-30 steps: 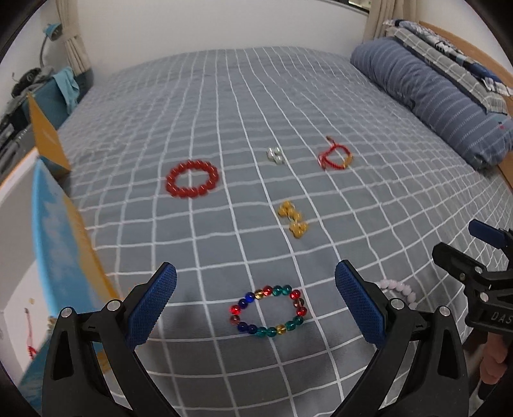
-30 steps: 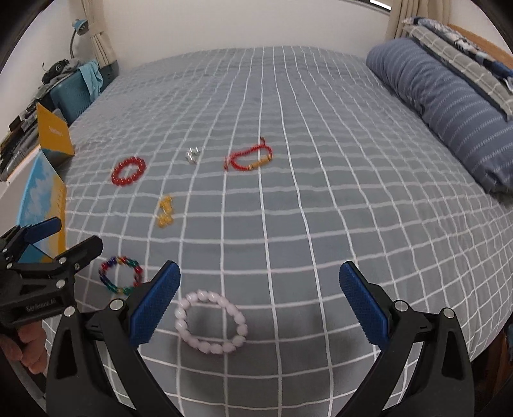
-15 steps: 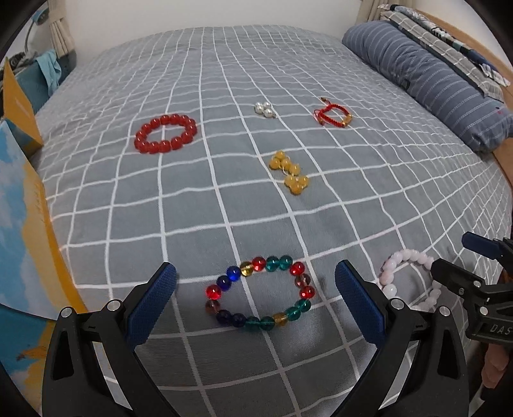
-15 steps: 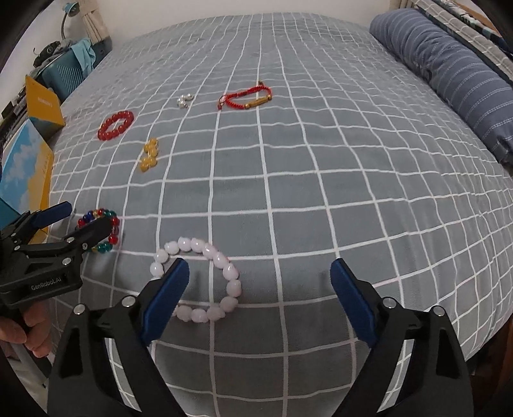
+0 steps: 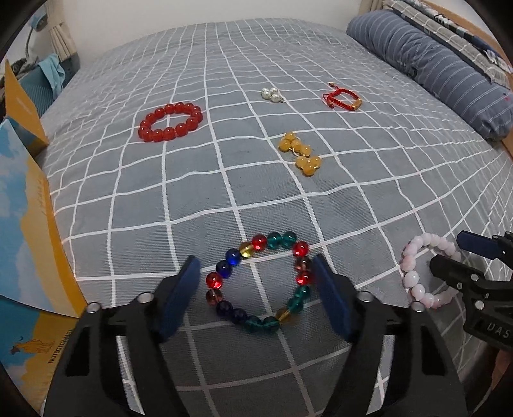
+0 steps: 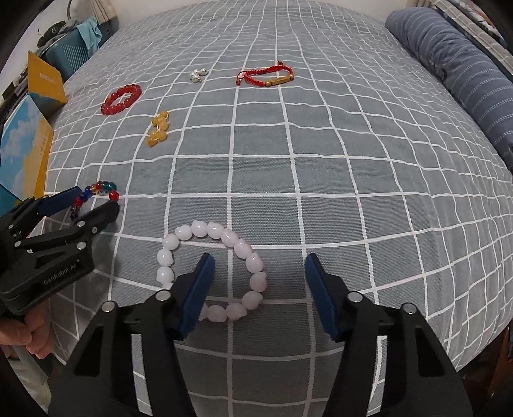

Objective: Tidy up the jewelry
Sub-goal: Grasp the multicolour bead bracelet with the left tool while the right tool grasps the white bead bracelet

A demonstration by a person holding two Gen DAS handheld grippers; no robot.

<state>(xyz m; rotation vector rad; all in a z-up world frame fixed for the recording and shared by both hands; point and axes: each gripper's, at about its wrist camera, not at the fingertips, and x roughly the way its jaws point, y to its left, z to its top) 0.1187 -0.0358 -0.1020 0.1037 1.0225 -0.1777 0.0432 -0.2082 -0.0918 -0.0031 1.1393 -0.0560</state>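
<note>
Both tongs are closing: left gripper (image 5: 256,285) straddles the multicoloured bracelet (image 5: 259,282) whole, pads just outside its sides; right gripper (image 6: 258,287) has one pad inside the pink bracelet (image 6: 211,272), bracketing only its right arc; neither grips yet.

Grey bedspread (image 5: 198,199) with a white grid pattern covers the bed, creased in places. Long blue bolster pillow (image 5: 433,67) with pale stripes lies along the right edge, a checked pillow (image 6: 474,19) just behind it against a wooden headboard. Off the left side: an open box with a sky-and-yellow print (image 5: 22,231), its orange flap (image 6: 43,81) upright; beyond it a teal ribbed case (image 6: 69,54) with a light blue cloth (image 6: 89,32) draped over it, and a curtain (image 5: 62,38) at the white wall.
</note>
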